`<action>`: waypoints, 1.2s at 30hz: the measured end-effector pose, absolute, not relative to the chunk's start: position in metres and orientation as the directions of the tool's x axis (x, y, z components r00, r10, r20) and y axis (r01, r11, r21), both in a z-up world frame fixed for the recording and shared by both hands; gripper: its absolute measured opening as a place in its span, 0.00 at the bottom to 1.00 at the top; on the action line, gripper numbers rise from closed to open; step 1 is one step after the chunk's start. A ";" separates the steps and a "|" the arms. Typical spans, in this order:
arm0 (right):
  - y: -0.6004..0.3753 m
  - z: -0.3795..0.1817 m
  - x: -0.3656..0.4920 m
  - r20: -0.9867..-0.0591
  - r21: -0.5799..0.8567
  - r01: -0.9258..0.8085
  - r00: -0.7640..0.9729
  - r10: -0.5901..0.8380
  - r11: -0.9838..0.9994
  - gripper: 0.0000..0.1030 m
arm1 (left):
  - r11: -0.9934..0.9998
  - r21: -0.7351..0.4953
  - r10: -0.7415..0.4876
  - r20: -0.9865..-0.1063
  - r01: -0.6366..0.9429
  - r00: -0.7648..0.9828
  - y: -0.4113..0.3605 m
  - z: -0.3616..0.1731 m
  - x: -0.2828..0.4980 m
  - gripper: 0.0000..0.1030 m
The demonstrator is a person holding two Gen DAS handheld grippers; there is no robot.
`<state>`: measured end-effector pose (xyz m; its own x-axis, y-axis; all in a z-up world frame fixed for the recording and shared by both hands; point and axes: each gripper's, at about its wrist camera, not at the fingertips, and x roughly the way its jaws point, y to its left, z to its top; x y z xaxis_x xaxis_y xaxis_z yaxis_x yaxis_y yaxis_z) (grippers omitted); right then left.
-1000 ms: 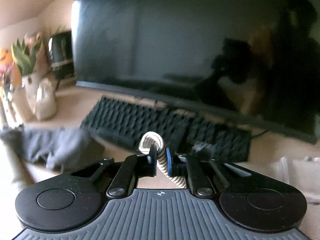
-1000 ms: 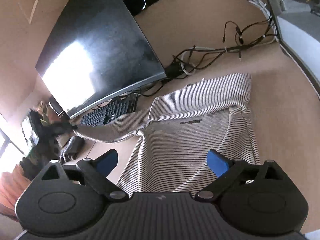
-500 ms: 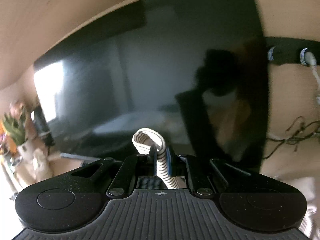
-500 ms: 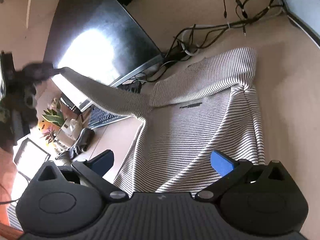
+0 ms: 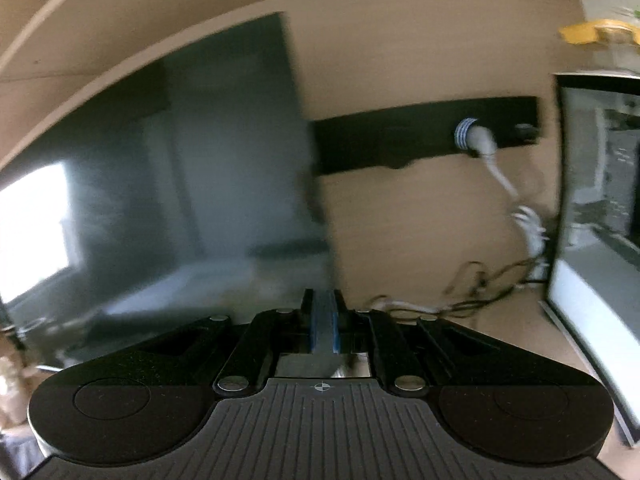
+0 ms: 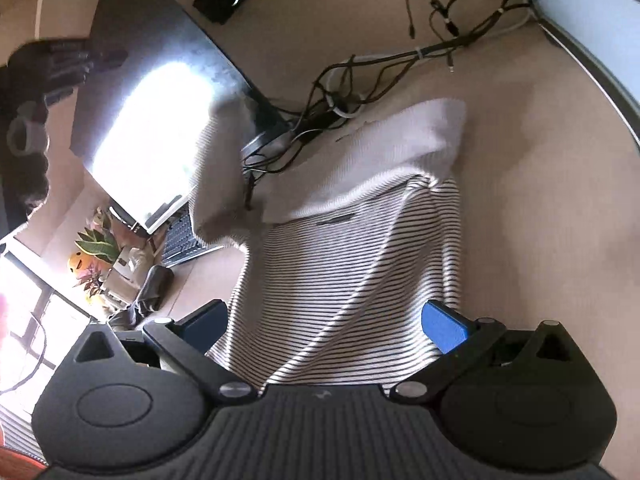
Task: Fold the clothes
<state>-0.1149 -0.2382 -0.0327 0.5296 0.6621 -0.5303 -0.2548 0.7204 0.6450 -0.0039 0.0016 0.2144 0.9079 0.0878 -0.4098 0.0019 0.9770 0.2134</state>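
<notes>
A white shirt with thin dark stripes (image 6: 344, 280) lies on the tan desk in the right wrist view. Its left sleeve (image 6: 218, 168) hangs blurred in the air over the desk, apart from any gripper. My right gripper (image 6: 326, 320) is open, its blue pads wide apart just above the shirt's near hem. My left gripper (image 5: 325, 322) is raised in front of the monitor, its blue pads pressed together with no cloth showing between them. It also shows at the upper left of the right wrist view (image 6: 60, 64), held high.
A large dark monitor (image 5: 160, 208) stands behind the shirt, with a keyboard (image 6: 182, 236) under it. A tangle of cables (image 6: 360, 80) lies behind the collar. A second screen (image 5: 596, 220) stands at the right. A plant (image 6: 98, 244) and dark cloth (image 6: 154, 284) sit far left.
The striped sleeve has left my left gripper's pads and now drops loose. The left gripper has swung up and to the right. The right gripper has stayed open over the hem.
</notes>
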 end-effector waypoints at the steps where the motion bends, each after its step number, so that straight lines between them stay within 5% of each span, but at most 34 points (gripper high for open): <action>1: -0.241 -0.033 -0.115 -0.531 0.644 -0.251 0.532 0.660 0.722 1.00 | 0.977 0.213 0.072 -0.416 0.020 0.907 -0.006 0.213 -0.002 0.08; 8: -0.252 -0.037 -0.113 -0.545 0.647 -0.208 0.547 0.636 0.734 1.00 | 0.978 0.182 0.007 -0.511 0.100 0.860 -0.031 0.176 0.011 0.15; 12: -0.250 -0.039 -0.111 -0.549 0.647 -0.196 0.550 0.629 0.737 1.00 | 0.985 0.120 -0.021 -0.620 0.121 0.785 -0.029 0.130 0.001 0.50; 21: -0.229 -0.042 -0.102 -0.576 0.626 -0.194 0.537 0.616 0.755 1.00 | 0.996 -0.058 -0.084 -0.817 0.063 0.570 -0.009 0.032 -0.040 0.91; 36: -0.184 -0.025 -0.106 -0.590 0.514 -0.092 0.684 0.429 0.853 1.00 | 0.987 -0.148 -0.157 -0.830 0.060 0.535 0.047 0.023 -0.086 0.95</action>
